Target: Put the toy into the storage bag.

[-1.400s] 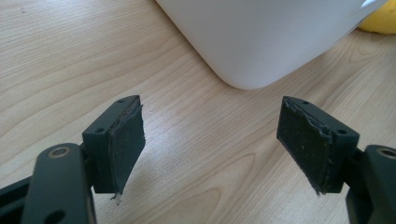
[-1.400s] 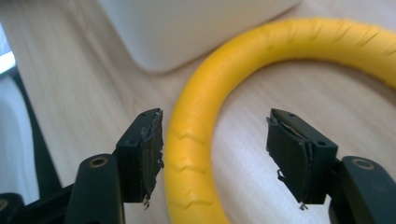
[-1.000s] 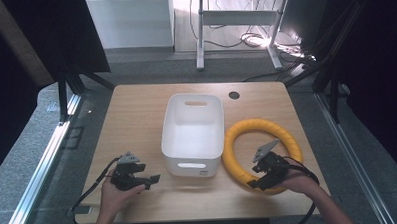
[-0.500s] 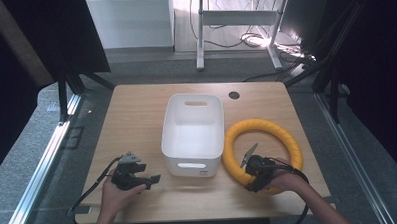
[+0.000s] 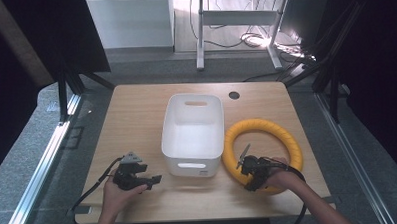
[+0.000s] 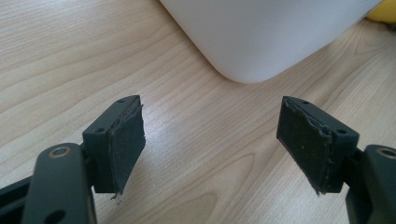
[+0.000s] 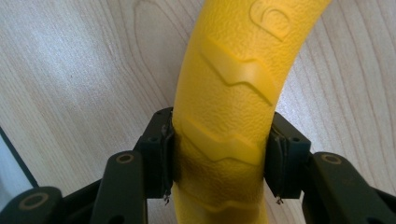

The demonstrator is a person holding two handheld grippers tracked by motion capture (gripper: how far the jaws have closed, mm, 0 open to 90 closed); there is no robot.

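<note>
A yellow ring [image 5: 267,128] with raised tread lies flat on the wooden table [image 5: 136,109], right of a white tub [image 5: 193,133]. My right gripper [image 5: 249,171] sits at the ring's near left part. In the right gripper view its jaws press both sides of the yellow ring [image 7: 233,93], so my right gripper [image 7: 219,151] is shut on it. My left gripper [image 5: 148,181] rests low over the table near the tub's front left corner. In the left gripper view my left gripper [image 6: 212,140] is open with bare wood between its pads, and the white tub [image 6: 266,32] is just ahead.
A round cable hole [image 5: 234,95] sits at the table's far edge. The front edge of the table runs just behind both hands. Dark floor, metal rails [image 5: 43,162] and desk legs surround the table.
My right gripper has moved left along the ring's near side and turned, and is now closed across the ring's band. The left hand and its gripper have stayed put.
</note>
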